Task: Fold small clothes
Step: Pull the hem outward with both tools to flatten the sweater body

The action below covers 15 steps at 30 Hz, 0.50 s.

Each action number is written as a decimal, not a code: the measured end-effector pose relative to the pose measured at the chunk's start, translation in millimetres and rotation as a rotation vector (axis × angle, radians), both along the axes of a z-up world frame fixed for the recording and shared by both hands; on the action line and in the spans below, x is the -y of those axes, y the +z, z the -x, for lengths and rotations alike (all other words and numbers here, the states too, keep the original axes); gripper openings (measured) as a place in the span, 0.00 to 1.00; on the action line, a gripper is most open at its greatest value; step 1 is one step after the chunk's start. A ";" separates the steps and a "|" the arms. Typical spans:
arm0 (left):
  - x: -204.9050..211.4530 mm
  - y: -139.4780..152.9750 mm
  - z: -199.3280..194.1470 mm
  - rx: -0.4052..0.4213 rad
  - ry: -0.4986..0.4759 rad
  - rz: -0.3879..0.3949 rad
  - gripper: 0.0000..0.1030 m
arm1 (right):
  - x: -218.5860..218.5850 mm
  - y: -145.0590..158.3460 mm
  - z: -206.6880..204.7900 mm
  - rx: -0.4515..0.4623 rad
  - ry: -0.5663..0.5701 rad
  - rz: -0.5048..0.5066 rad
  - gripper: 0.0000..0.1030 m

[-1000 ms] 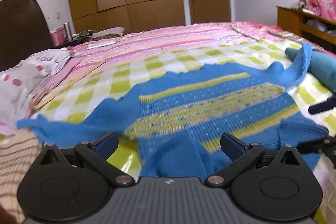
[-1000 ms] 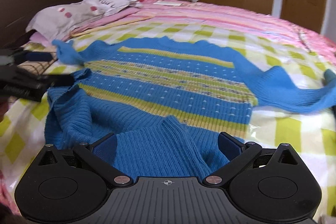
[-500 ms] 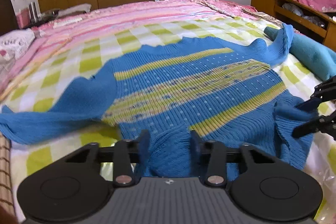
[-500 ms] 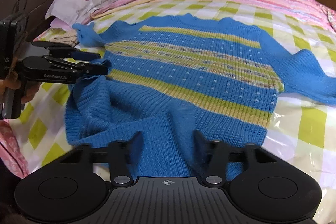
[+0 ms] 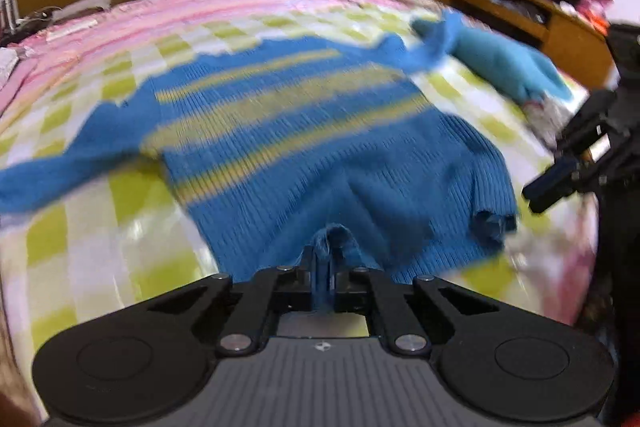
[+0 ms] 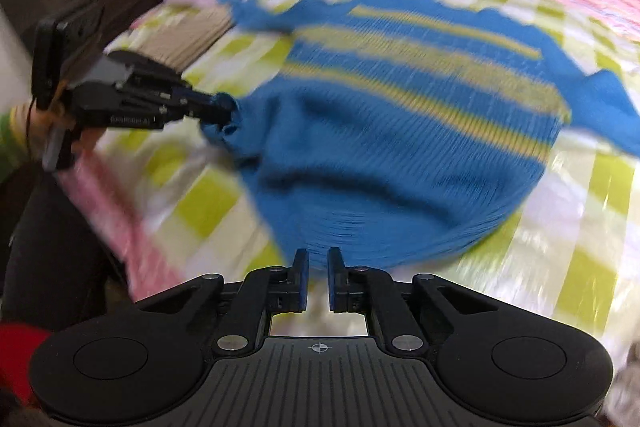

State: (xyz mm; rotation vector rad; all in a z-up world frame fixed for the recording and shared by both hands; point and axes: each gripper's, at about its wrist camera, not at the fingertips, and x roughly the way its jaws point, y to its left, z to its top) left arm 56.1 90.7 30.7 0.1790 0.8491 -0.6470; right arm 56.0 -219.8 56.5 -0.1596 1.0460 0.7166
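Since a second earlier both sets of jaws had swung shut and the near hem had lifted, so the left gripper (image 5: 322,259) clenched one corner of the blue yellow-striped knitted sweater (image 5: 304,147) on the green-checked bed (image 5: 100,227) and the right gripper (image 6: 318,267) pinched the other.

Motion blur smears the blue knitted sweater with yellow stripes (image 5: 320,131) in both wrist views; stripe detail is unreadable. In the left view its sleeve at 9 o'clock runs off the frame edge. The pink heap on the wooden cabinet (image 5: 508,3) at 2 o'clock is too blurred to identify. Lettering on the left gripper (image 6: 224,111) is illegible.
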 end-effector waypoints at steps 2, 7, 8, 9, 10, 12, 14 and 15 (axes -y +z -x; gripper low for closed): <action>-5.0 -0.8 18.0 -0.024 -0.004 -0.019 0.12 | 3.5 -1.2 15.5 -0.029 0.034 0.032 0.07; -20.3 3.4 46.5 -0.028 0.071 -0.041 0.12 | 21.0 1.0 30.3 -0.027 -0.056 0.081 0.22; -22.2 4.6 46.6 -0.020 0.094 -0.036 0.12 | 25.8 2.4 29.0 -0.022 -0.103 0.057 0.27; -24.4 6.4 46.4 -0.016 0.116 -0.026 0.13 | 32.0 2.4 26.3 -0.020 -0.170 0.016 0.44; -25.9 8.4 46.1 -0.013 0.135 -0.012 0.13 | 36.4 1.7 23.6 -0.022 -0.229 -0.015 0.69; -25.7 11.2 46.4 0.001 0.163 0.008 0.14 | 41.0 -4.6 21.6 -0.010 -0.331 -0.051 0.82; -21.9 12.9 45.5 0.018 0.172 0.021 0.19 | 41.8 -14.1 21.7 -0.006 -0.384 -0.061 0.81; -18.9 12.8 45.4 0.027 0.176 0.024 0.21 | 41.9 -19.8 21.8 -0.013 -0.412 -0.076 0.81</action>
